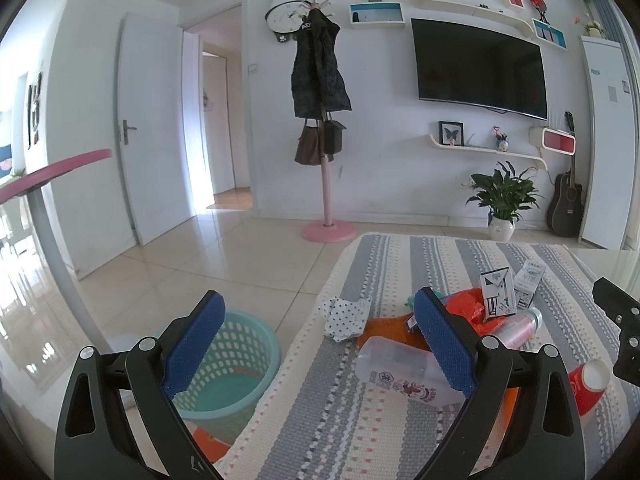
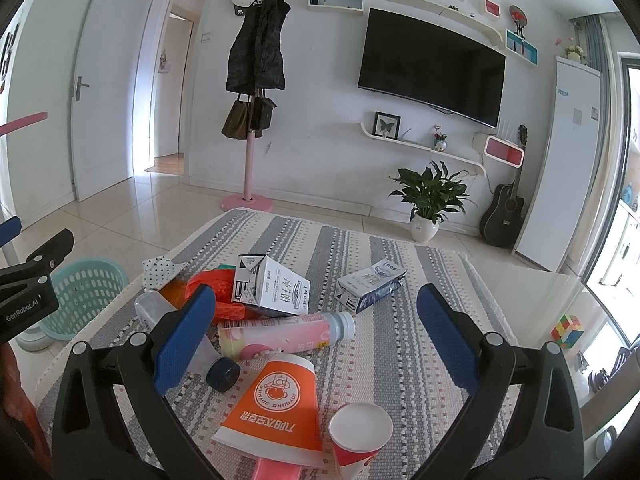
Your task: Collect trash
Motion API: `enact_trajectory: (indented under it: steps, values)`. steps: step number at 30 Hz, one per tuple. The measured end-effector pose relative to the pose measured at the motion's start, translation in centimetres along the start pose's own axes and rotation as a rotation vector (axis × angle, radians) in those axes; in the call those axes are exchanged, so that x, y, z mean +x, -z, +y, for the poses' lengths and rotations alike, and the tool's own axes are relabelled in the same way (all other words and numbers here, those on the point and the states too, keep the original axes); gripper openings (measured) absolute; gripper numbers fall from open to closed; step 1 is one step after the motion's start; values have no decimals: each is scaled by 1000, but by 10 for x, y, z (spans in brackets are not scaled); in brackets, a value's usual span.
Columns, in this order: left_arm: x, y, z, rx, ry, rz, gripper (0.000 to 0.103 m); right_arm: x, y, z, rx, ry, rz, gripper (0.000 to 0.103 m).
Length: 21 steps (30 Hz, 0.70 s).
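Note:
Trash lies on a striped mat: a pink bottle, a clear bottle with a dark cap, an orange paper cup, a red paper cup, two milk cartons, an orange plastic bag and a dotted wrapper. My right gripper is open and empty above the pile. My left gripper is open and empty at the table's left edge, over the clear bottle. A teal basket stands on the floor to the left.
A pink coat rack stands beyond the table. A potted plant and a guitar stand by the far wall. A Rubik's cube lies on the glass table at the right. A pink-topped table stands at the left.

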State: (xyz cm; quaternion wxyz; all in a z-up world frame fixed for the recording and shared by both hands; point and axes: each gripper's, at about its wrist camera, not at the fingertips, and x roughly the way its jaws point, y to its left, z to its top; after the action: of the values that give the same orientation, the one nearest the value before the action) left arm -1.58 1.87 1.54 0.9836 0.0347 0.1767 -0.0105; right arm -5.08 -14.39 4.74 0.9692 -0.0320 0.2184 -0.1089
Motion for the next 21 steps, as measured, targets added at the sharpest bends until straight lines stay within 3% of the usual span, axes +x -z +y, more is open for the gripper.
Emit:
enact_trajectory:
  steps: [21]
  values:
    - [0, 2, -1, -1, -3, 1, 93, 1, 0, 0, -5, 1, 24, 95]
